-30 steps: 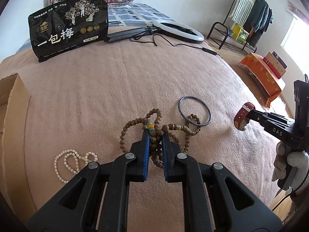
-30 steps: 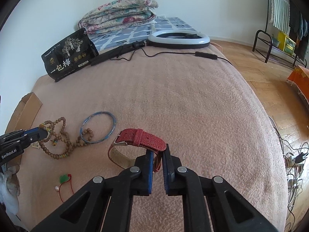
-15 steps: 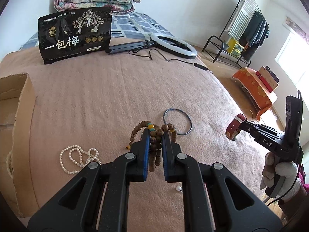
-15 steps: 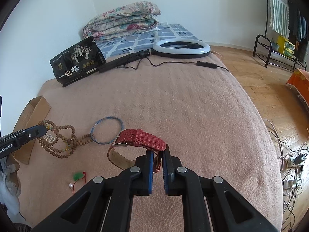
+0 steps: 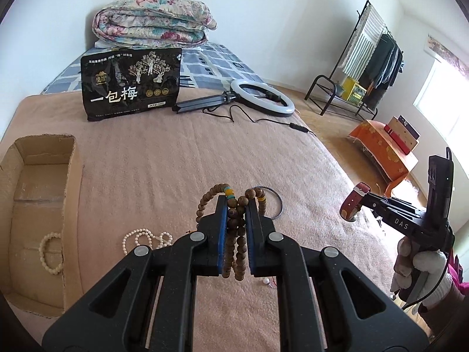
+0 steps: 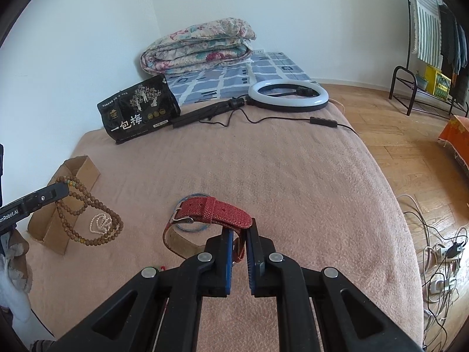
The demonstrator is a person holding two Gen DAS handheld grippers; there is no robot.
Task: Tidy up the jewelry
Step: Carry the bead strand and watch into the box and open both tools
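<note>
My left gripper (image 5: 236, 205) is shut on a brown wooden bead necklace (image 5: 234, 234), which hangs in loops off the pink blanket (image 5: 176, 161); the right wrist view shows the bead necklace (image 6: 88, 214) dangling at the left. My right gripper (image 6: 240, 228) is shut on a red woven watch strap (image 6: 214, 211), lifted clear of the bed; in the left wrist view the strap (image 5: 353, 204) shows at the right. A white pearl necklace (image 5: 140, 237) and a thin blue bangle (image 5: 277, 202) lie on the blanket. The open cardboard box (image 5: 70, 193) at the left holds a pearl bracelet (image 5: 51, 252).
At the far end of the bed stand a black snack bag (image 5: 132, 88), a ring light (image 5: 261, 99) with its cable and a folded quilt (image 5: 152, 26). A small white bead (image 5: 265, 281) lies below the left fingers. A gloved hand (image 5: 422, 270) grips the right tool. Floor cables (image 6: 439, 252) lie to the right.
Both grippers have risen with their loads. The bead necklace has come off the blanket and now hangs free, the watch strap is higher above the bangle, and the cardboard box has come into fuller view.
</note>
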